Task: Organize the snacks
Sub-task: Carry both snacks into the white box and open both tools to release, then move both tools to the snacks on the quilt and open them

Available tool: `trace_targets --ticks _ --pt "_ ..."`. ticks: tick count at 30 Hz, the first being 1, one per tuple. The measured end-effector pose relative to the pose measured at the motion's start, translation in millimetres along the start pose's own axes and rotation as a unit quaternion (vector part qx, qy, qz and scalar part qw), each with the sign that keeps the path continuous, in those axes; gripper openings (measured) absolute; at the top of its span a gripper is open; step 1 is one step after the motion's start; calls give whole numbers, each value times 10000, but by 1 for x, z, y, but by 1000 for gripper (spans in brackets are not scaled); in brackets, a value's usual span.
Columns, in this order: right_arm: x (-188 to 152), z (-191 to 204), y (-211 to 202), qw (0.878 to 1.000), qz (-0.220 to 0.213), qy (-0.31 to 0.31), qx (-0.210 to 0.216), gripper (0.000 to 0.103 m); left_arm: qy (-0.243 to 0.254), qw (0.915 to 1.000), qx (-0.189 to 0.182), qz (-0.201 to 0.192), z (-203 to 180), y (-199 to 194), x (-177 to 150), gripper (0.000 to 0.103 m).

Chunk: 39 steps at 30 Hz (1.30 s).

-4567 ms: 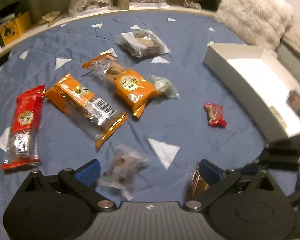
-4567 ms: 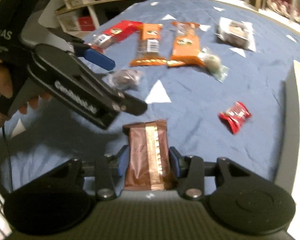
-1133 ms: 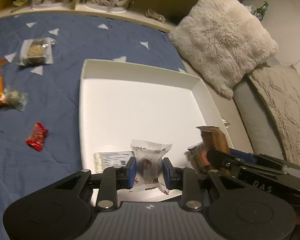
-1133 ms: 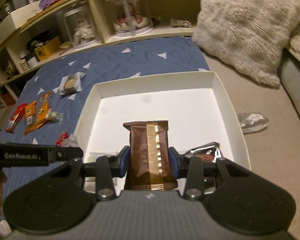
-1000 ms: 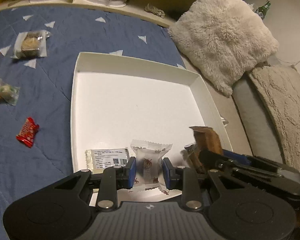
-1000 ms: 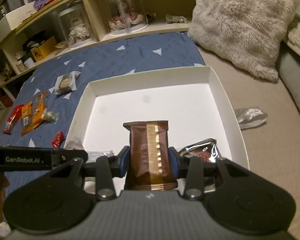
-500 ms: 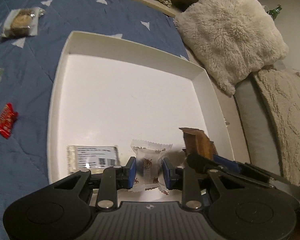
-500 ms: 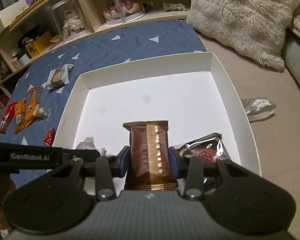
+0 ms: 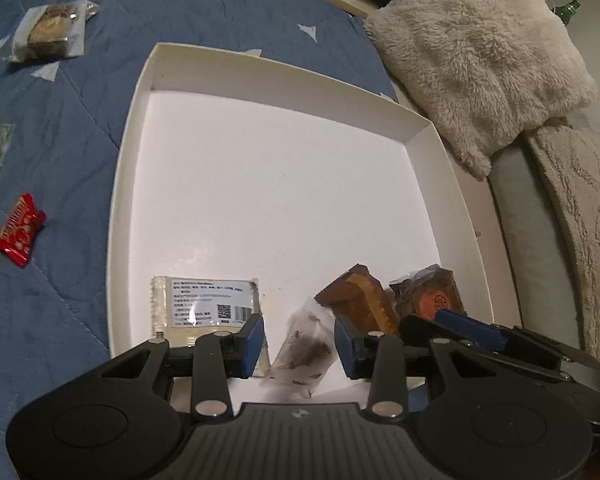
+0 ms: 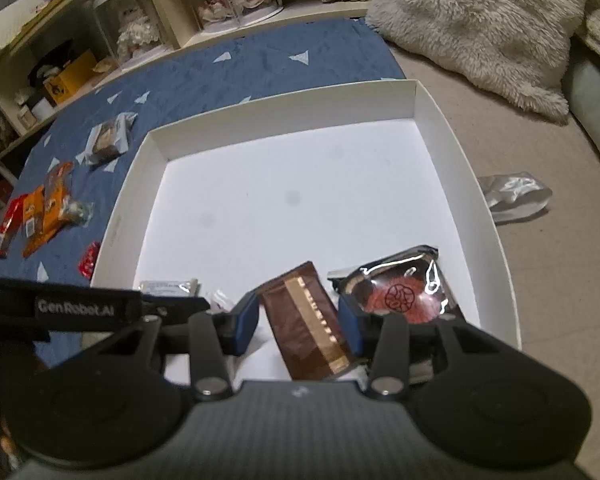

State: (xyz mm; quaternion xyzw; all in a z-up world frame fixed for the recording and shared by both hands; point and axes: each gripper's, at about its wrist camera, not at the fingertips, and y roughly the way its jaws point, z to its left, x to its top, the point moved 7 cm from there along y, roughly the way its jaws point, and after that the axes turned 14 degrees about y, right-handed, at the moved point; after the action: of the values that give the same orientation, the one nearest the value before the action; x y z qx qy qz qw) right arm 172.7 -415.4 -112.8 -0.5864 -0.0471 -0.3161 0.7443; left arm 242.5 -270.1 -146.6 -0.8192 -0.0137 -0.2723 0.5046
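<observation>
- Jaws of both grippers stand spread: the left gripper [image 9: 299, 342] around a tilted clear packet [image 9: 305, 346], the right gripper [image 10: 298, 318] around a slanted brown bar [image 10: 310, 322].
- Both snacks sit at the near edge of the white tray [image 9: 138, 92], between a labelled sachet [image 9: 204, 306] and a foil pack [image 10: 400, 290].
- Tray floor beyond them lies bare up to the far wall.
- Red candy [image 9: 19, 230] lies on the blue quilt [image 9: 52, 300] just outside the left rim.

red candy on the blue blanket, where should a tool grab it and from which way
Grip the red candy across its narrow middle, coming straight down from above. It lies flat on the blue blanket, apart from the white box, with flared, crimped ends that would likely slip. Turn the jaws across its long axis, which runs diagonally. Both tools are open over the box.
</observation>
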Motion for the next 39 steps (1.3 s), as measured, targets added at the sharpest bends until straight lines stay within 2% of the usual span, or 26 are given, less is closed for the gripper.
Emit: trace_targets --ticks 11,13,17,20,22,31,34,39 --pt "-6 -8 -20 9997 -41 -174 -158 51 328 9993 158 51 -5 -21 -9 43" --pt "-7 -10 -26 9996 -82 -189 -210 53 370 9991 190 44 -7 -26 -12 53" --pt "-6 -11 -33 9994 -107 -225 -255 56 490 9985 249 28 -9 -35 -17 55" --pt "-6 -12 -40 9991 -144 -279 -292 62 546 9981 286 43 -9 -42 -20 61" --pt "-6 -13 -44 9990 -152 -288 -306 72 615 9976 325 19 -9 -48 -23 74" --pt "-14 -8 -62 9974 -214 -503 -463 100 849 9953 444 -135 -2 -77 -32 98" --pt "-17 -4 -69 9968 -292 -535 -510 102 900 9943 526 -222 3 -86 -34 103" --pt "-18 0 -78 9960 -380 -504 -628 102 1033 9925 606 -251 11 -98 -36 103"
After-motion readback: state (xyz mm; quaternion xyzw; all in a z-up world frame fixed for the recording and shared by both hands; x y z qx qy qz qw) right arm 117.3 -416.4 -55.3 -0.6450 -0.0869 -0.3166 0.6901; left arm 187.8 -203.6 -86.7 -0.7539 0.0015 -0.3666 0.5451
